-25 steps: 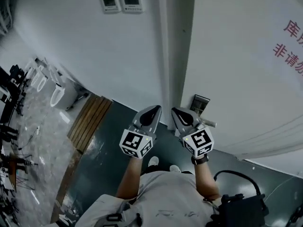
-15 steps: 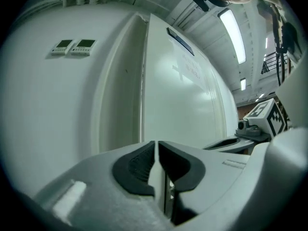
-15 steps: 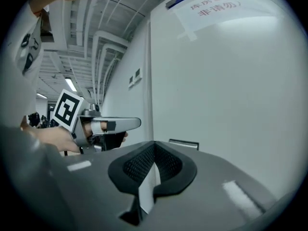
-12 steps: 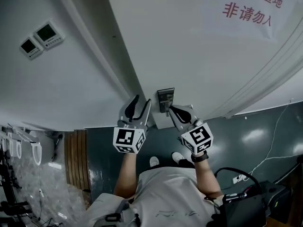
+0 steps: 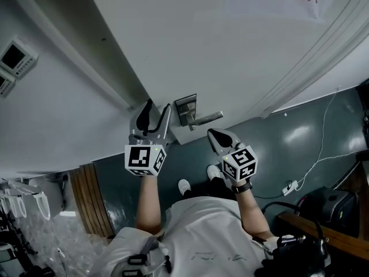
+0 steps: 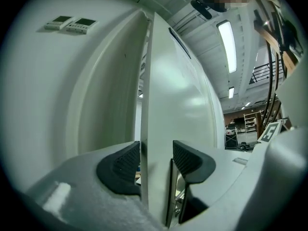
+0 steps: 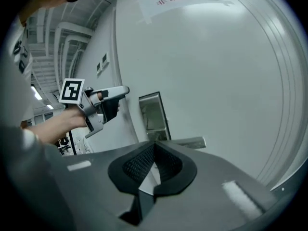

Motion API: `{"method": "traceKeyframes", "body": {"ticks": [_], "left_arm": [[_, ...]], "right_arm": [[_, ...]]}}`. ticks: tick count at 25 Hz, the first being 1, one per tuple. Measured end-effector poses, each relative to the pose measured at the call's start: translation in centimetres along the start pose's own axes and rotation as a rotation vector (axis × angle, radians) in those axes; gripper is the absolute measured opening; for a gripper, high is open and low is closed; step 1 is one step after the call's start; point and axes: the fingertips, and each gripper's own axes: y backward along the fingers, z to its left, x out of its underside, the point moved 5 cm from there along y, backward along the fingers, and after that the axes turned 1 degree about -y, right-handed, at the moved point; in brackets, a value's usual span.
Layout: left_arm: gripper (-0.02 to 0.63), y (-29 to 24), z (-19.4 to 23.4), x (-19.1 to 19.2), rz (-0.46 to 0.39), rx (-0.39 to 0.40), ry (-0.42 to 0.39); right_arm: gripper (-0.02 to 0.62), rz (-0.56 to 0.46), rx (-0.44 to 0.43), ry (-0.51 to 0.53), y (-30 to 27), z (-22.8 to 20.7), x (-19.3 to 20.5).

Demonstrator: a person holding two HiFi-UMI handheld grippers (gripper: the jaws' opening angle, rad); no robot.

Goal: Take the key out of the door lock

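The white door (image 5: 230,45) carries a metal lock plate (image 5: 185,109) with a lever handle (image 5: 206,119); I cannot make out a key in any view. My left gripper (image 5: 154,113) is at the door's free edge (image 6: 150,105), its jaws opening and standing one on each side of that edge without pressing on it. In its own view the left gripper (image 6: 153,160) shows dark pads (image 6: 120,165) apart. My right gripper (image 5: 222,138) hangs shut and empty just below the handle. Seen from the right gripper (image 7: 153,163), the lock plate (image 7: 154,110) and handle (image 7: 186,142) lie straight ahead.
Two wall control panels (image 5: 11,62) sit left of the door frame. A cable and plug (image 5: 288,186) lie on the dark floor at right, near a black bag (image 5: 323,203). A wooden strip (image 5: 86,195) and white urinals (image 5: 23,203) are at lower left.
The left gripper's jaws went from shut to wide apart and now straddle the door edge. The head view swung, bringing the lock plate and handle between the grippers. The right gripper stayed shut.
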Motion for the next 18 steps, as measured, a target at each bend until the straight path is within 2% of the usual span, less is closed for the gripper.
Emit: {"method": "traceKeyframes", "body": {"ticks": [2,5,8,9,10,14,18], "left_arm": [[0.200,-0.1,0.4,0.3,-0.001,-0.008,0.001],[0.127,0.0,0.7,0.7,-0.011,-0.026,0.000],[0.126,-0.1,0.8,0.7,-0.025,-0.019,-0.001],[0.124,-0.1,0.7,0.7,-0.028,-0.016,-0.002],[0.123,-0.1,0.7,0.7,-0.031,-0.014,-0.001],[0.121,-0.2,0.5,0.7,-0.035,-0.041,-0.001],[0.121,-0.2,0.3,0.5,-0.035,-0.063,0.028]], "right_arm": [[0.006,0.030,0.009,-0.031,0.0,-0.2,1.7],[0.006,0.063,0.028,-0.080,0.0,-0.7,4.1],[0.019,0.083,0.033,-0.127,-0.6,-1.0,6.1],[0.090,0.094,0.028,-0.136,-0.9,-0.9,6.7],[0.112,0.106,0.023,-0.140,-1.3,-0.7,7.3],[0.154,0.127,0.004,-0.151,-3.0,-0.1,8.9],[0.232,0.122,0.011,-0.189,-5.3,-0.2,9.5]]}}
